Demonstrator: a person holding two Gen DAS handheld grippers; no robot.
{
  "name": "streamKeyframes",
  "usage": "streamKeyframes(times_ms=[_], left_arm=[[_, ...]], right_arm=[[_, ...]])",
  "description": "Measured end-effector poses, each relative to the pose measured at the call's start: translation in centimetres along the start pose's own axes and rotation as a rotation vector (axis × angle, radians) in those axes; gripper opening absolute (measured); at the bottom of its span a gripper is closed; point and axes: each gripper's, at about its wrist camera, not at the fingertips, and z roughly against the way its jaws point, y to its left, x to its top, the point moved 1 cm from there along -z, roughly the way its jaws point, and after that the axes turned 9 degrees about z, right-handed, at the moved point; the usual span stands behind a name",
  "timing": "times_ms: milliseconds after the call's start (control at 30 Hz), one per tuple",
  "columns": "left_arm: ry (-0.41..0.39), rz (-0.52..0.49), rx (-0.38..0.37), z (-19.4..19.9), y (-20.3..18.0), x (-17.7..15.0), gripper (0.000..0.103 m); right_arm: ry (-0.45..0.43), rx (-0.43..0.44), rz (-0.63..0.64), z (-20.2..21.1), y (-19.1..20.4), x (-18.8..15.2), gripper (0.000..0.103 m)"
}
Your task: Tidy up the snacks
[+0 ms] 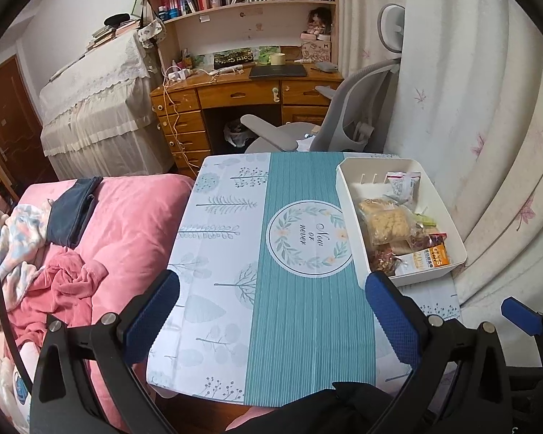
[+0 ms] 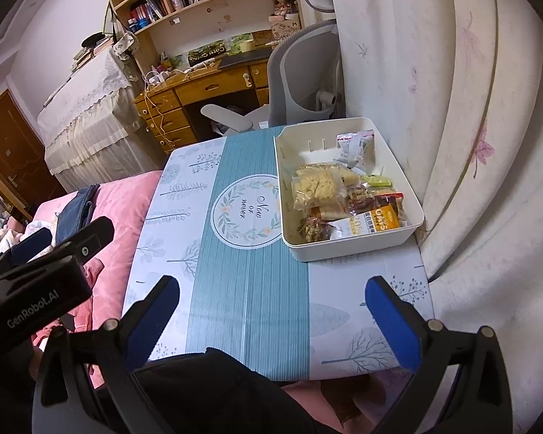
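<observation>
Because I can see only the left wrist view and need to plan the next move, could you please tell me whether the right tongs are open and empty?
Observer: Yes, the right tongs stand wide open above the tablecloth, with nothing between them.
Operator: Thank you. Is anything lying on the cloth just in front of the bin?
Observer: No, the strip between the white bin and the right tongs shows only bare cloth.

Showing as smooth matt plastic: the white rectangular bin [image 2: 354, 249]; gleaming inside, crinkly clear snack wrappers [image 2: 318, 188]; lying beneath, a printed teal tablecloth [image 2: 242, 289].
</observation>
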Motion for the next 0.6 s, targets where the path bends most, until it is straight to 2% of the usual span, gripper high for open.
streamKeyframes(times_ms=[600], left_arm=[[0.018, -0.005, -0.004, -0.76, -0.67, 0.35, 0.102]], right_arm=[[0.014, -0.006, -0.001, -0.29, -0.21, 0.35, 0.103]])
